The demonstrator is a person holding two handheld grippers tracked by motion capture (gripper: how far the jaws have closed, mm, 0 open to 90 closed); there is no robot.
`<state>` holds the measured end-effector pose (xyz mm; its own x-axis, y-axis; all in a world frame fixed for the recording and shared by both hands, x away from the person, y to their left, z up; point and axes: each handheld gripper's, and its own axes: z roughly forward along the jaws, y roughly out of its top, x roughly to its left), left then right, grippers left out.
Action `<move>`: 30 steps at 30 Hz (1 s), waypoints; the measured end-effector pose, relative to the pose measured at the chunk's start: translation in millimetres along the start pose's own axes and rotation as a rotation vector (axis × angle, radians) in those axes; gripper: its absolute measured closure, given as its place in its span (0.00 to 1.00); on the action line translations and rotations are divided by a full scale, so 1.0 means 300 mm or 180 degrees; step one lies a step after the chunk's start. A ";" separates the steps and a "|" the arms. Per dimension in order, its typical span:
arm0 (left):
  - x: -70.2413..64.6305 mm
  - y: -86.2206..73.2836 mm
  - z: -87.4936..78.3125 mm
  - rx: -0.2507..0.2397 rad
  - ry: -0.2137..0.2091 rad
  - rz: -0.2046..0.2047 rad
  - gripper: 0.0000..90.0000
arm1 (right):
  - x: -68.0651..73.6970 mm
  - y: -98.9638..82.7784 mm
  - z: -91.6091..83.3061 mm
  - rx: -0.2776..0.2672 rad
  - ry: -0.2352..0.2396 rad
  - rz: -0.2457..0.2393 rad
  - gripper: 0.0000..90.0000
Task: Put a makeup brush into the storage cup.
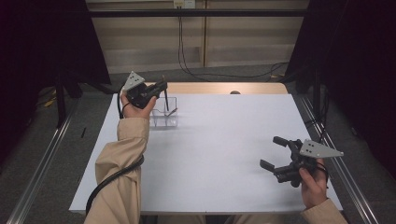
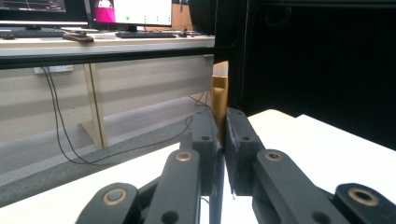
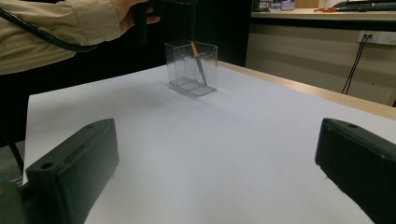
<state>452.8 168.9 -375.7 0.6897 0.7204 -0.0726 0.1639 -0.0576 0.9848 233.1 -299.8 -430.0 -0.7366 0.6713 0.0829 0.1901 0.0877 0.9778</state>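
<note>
Clear plastic box [image 1: 164, 112] stands at the counter's [image 1: 219, 140] far left with one pen [image 3: 199, 63] leaning inside. Above it, the left tool [image 1: 156, 88] is clamped on a second, dark pen [image 1: 166, 99], seemingly about to drop it in. Near the right edge, the right tool [image 1: 273, 152] hovers wide open, empty.

Counted items. One white table [image 1: 219, 154]. One clear plastic box [image 1: 164, 113] with open top, standing on the table. One slender pen-like stick [image 1: 166, 99], dark with a tan upper part. Two hand-held tongs: the left tongs [image 1: 161, 86] and the right tongs [image 1: 273, 151], each carrying one grey three-cornered plate. Two hands, one on each tool. Two monitors [image 2: 135, 11] on one background desk.
</note>
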 end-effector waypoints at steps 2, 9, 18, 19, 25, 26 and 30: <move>0.001 -0.005 -0.001 0.0002 0.0009 0.0001 0.93 | 0.001 0.000 0.000 0.0004 0.0005 0.0003 0.00; 0.004 -0.021 -0.007 0.0021 0.0017 0.0015 0.93 | 0.002 0.000 0.001 0.0016 0.0013 0.0002 0.00; 0.003 -0.040 -0.009 0.0023 0.0027 0.0010 0.93 | 0.002 0.000 0.002 0.0021 0.0011 -0.0001 0.00; 0.004 -0.042 -0.009 0.0037 0.0024 0.0030 0.93 | 0.003 0.000 0.002 0.0022 0.0017 -0.0003 0.00; 0.000 -0.055 -0.005 0.0037 0.0027 0.0017 0.92 | 0.003 0.000 0.003 0.0014 0.0024 -0.0004 0.00; -0.002 -0.058 -0.004 0.0032 0.0035 0.0014 0.92 | 0.003 0.001 0.002 0.0014 0.0023 -0.0004 0.00; -0.002 -0.068 -0.003 0.0045 0.0033 0.0003 0.92 | 0.003 0.000 0.002 0.0018 0.0016 -0.0012 0.00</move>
<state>448.3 170.2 -395.6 0.6826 0.7275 -0.0700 0.1731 -0.0679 0.9826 232.8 -298.9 -430.2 -0.7405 0.6673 0.0802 0.1908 0.0944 0.9771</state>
